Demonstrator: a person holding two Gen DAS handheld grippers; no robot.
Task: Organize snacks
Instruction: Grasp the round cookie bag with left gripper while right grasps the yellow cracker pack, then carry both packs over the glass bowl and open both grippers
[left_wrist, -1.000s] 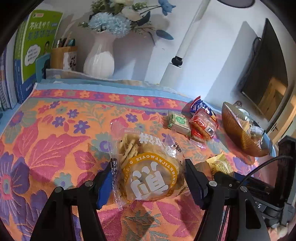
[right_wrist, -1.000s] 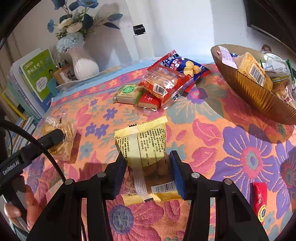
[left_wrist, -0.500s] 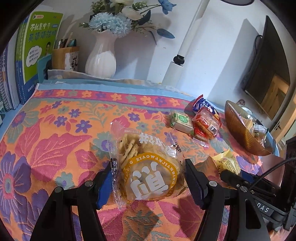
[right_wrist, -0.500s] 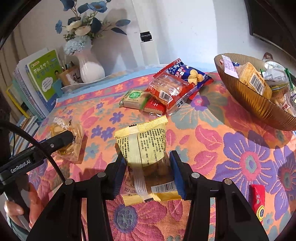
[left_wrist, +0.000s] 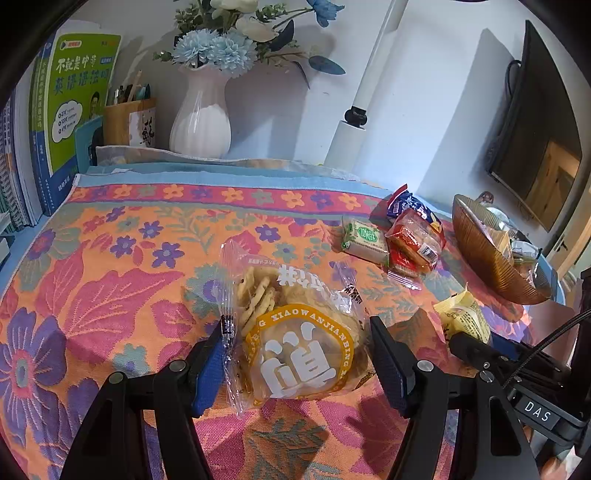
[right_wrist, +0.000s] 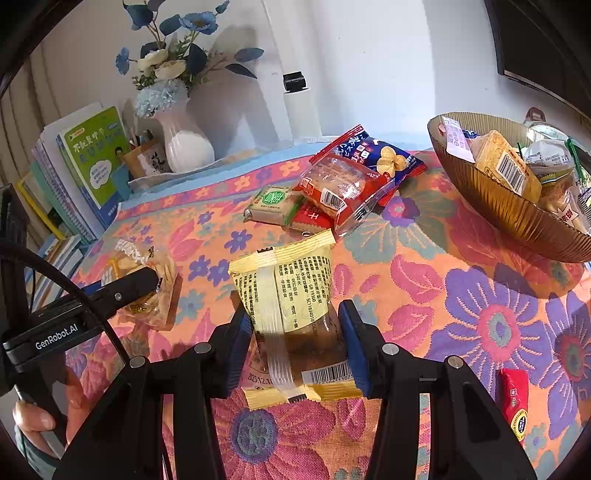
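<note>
Both views now sit higher above the cloth than a second ago, with more of the wall and table's far side in frame, while each packet keeps its place between its fingers.

Nearest in the right wrist view, the right gripper (right_wrist: 293, 350) is clamped narrow on the yellow packet (right_wrist: 291, 295), its blue pads pressing the packet's lower sides so the sealed top stands free and upright. The left gripper (left_wrist: 297, 354) holds much wider, its fingers at either flank of the round cracker bag (left_wrist: 295, 332); the left pad touches the crinkled plastic, the right one appears to meet the bag's edge, so it looks gripped, though loosely. Both packets seem carried just off the floral tablecloth (left_wrist: 110, 277), probably on their way to the bowl.

Further out lies a cluster of loose snacks: a green-label biscuit pack (right_wrist: 275, 203) touching a clear red-trimmed pack (right_wrist: 336, 192), which rests on a blue and red chip bag (right_wrist: 380, 157). A small red sachet (right_wrist: 513, 395) lies apart near the right edge.

Beyond, the brown ribbed bowl (right_wrist: 495, 199) already holds several snacks, yet its near side has room. Open cloth between the right gripper and the bowl gives a free path; the cluster sits off to the left of it. Farthest back stand the white vase (left_wrist: 201, 118) and books (left_wrist: 74, 103).
</note>
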